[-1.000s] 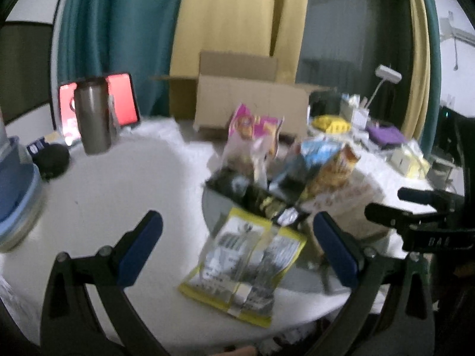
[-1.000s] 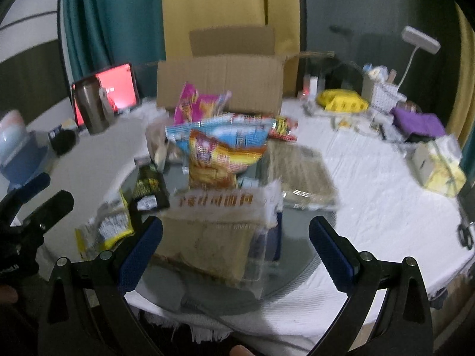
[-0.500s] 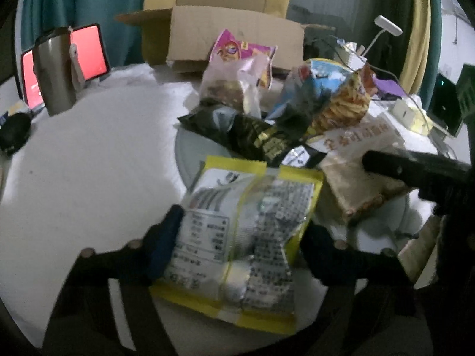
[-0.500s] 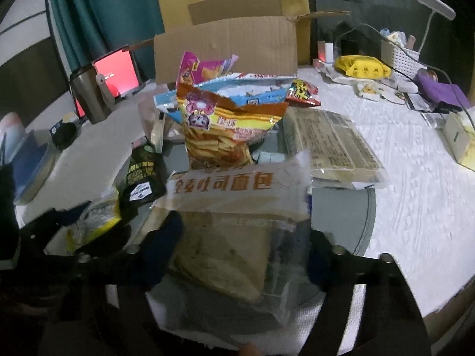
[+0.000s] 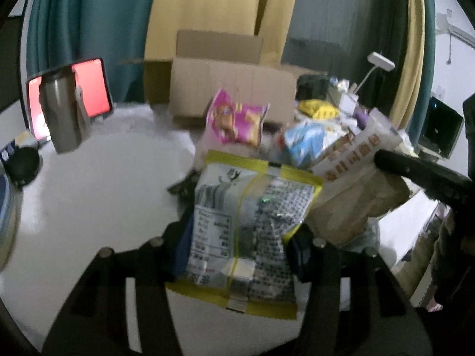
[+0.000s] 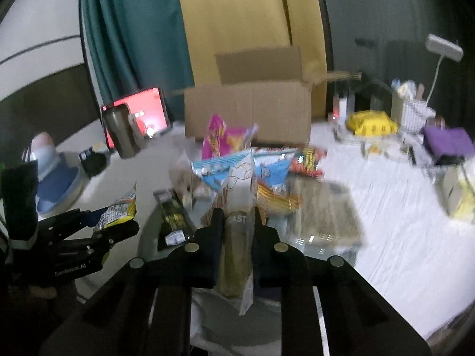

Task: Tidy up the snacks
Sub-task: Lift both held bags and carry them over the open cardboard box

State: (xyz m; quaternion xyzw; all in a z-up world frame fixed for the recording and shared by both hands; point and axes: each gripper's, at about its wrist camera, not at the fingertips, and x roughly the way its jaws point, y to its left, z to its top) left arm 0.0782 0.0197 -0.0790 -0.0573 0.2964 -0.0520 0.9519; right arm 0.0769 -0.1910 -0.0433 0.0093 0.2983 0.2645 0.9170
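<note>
Yellow-edged pouch (image 5: 252, 225): clamped, lifted, label side facing camera. Bread bag (image 6: 237, 237): pinched edge-on, raised. Pink bag (image 5: 237, 123) upright at 12 o'clock; blue bag (image 5: 305, 142) at 1.

The left black two-finger gripper (image 5: 240, 246) has matte black angular arms, each carrying round silver screw heads, and dark blue pads (image 5: 182, 249) lining the inner faces of its fingers. The right black two-finger gripper (image 6: 237, 222) is built alike: black branching arms, silver screws near the finger bases. Seen from the right wrist, the left one's side bears small white lettering, too blurred to read surely.
</note>
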